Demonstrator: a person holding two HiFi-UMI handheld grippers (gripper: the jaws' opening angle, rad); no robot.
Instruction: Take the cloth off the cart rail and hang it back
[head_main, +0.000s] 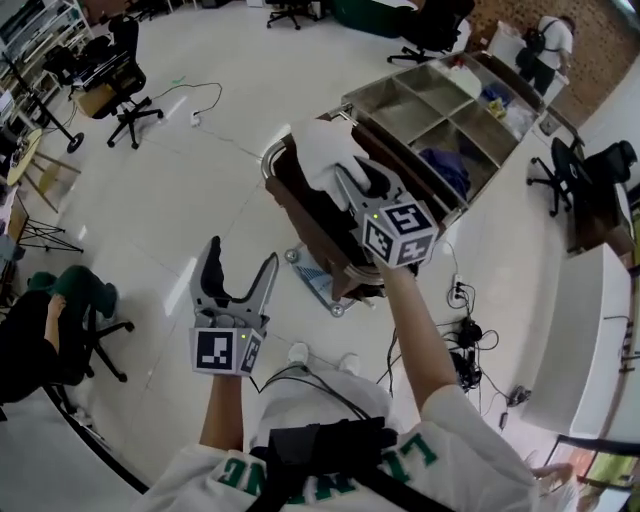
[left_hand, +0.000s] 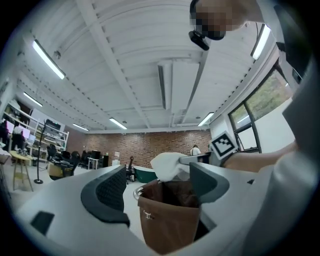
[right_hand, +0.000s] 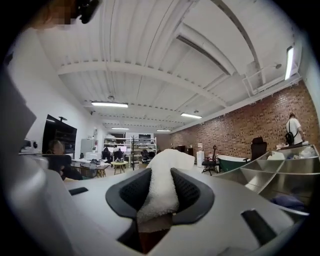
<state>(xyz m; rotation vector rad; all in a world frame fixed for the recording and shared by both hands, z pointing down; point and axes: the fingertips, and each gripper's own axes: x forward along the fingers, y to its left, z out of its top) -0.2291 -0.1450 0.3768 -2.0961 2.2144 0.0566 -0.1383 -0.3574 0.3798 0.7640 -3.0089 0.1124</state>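
Pinching a white terry cloth (right_hand: 161, 175) between the black ribbed fingers (right_hand: 132, 192) of the right gripper (head_main: 360, 182), pressed tight on its fold. Bunched above the brown fabric bag (head_main: 320, 225) and chrome rail (head_main: 270, 158) at the near end of the steel compartment cart (head_main: 420, 110). Spread wide with nothing gripped, the fingers (left_hand: 111, 190) of the left gripper (head_main: 236, 272), lower and well apart from the cart, over the pale floor (head_main: 200, 180).

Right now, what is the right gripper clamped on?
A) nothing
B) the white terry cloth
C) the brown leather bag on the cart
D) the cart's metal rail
B: in the right gripper view, the white terry cloth is pinched between the closed jaws of the right gripper.
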